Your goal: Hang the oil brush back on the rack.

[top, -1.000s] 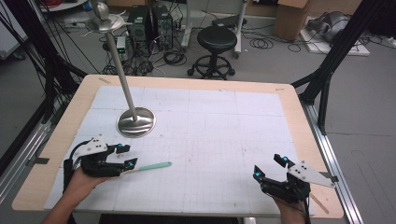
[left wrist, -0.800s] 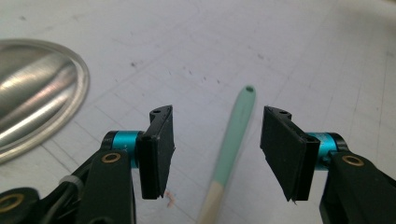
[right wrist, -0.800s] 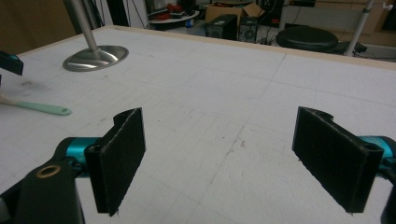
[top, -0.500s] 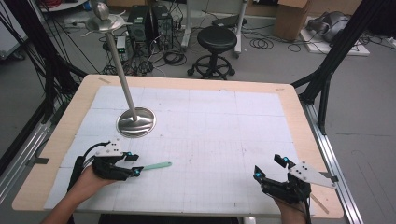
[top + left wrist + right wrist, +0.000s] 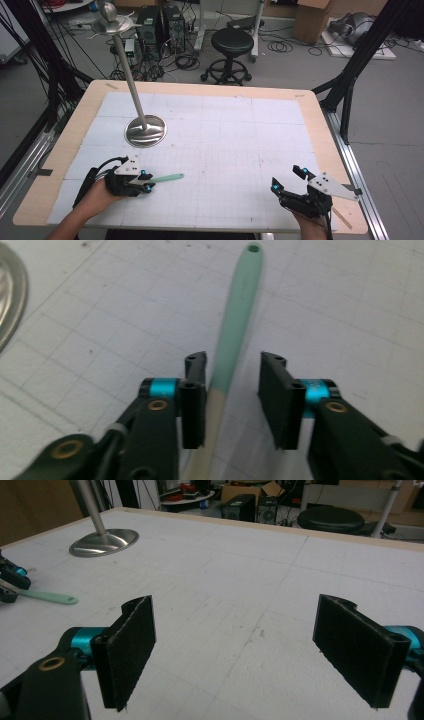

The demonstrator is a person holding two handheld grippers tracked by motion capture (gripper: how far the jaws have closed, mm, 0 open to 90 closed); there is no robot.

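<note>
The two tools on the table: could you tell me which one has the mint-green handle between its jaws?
The left tool: the mint-green handle lies between its narrowly spaced jaws, which have just been closing. The right tool stands wide open over bare table.

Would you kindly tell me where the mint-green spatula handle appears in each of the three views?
High view: spatula handle lower left, sticking out of the left gripper.
Left gripper view: centre, between the jaws.
Right gripper view: far left edge.
Shared landmark: the round metal stand base.
</note>
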